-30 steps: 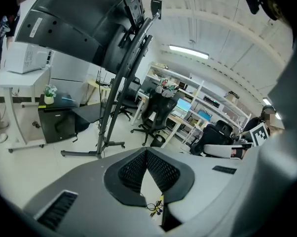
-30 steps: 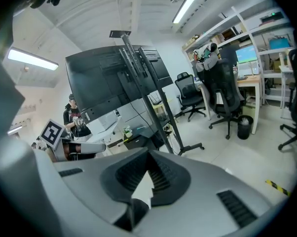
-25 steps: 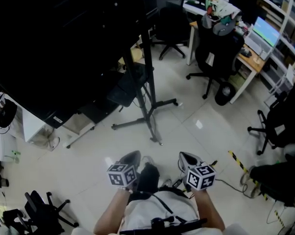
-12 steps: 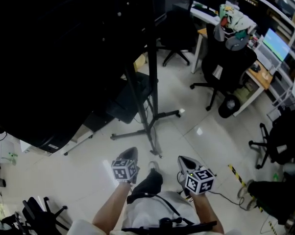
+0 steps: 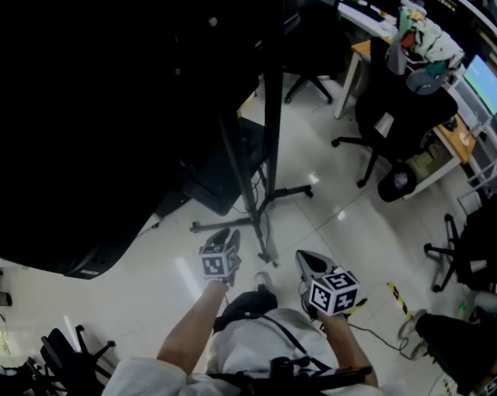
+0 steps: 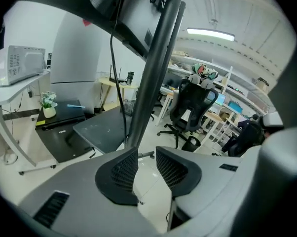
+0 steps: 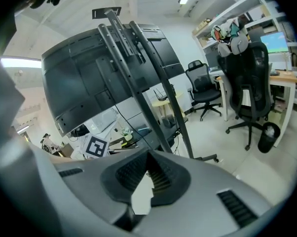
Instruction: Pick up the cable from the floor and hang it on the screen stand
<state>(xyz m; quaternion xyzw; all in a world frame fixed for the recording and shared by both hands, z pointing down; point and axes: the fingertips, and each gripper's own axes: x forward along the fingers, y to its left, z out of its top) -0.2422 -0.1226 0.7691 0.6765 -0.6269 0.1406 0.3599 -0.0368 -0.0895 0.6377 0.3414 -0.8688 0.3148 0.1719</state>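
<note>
Opening in front of the screen stand [image 5: 273, 139], the left gripper [image 5: 226, 238] has its jaws spreading apart. In the left gripper view, the left gripper [image 6: 146, 152] shows bare pale floor [image 6: 148, 181] in the gap between its ribbed pads, which press on nothing. A very thin line crosses that gap, and I cannot tell whether it is a wire or a floor seam. The stand's dark pole [image 6: 153, 83] rises just beyond the jaw tips, and a black cord [image 6: 111, 38] hangs down beside it from behind the screen.

The right gripper [image 5: 302, 258] is held lower, to the right of the pole's foot. In its own view, the right gripper [image 7: 148, 154] has its jaw tips closed together, with nothing seen between them. Past the tips stand the slanted stand rails [image 7: 153, 98] and the back of the big black screen [image 7: 89, 78].

From the head view, a thin dark cable [image 5: 407, 324] lies looped on the white floor [image 5: 347, 221] at the person's right. It sits by a yellow-and-black striped strip [image 5: 397, 294], well apart from both grippers. I cannot tell whether it is one with the cord at the pole. A black office chair [image 5: 397, 114] stands beyond, near a desk [image 5: 459, 139].
</note>
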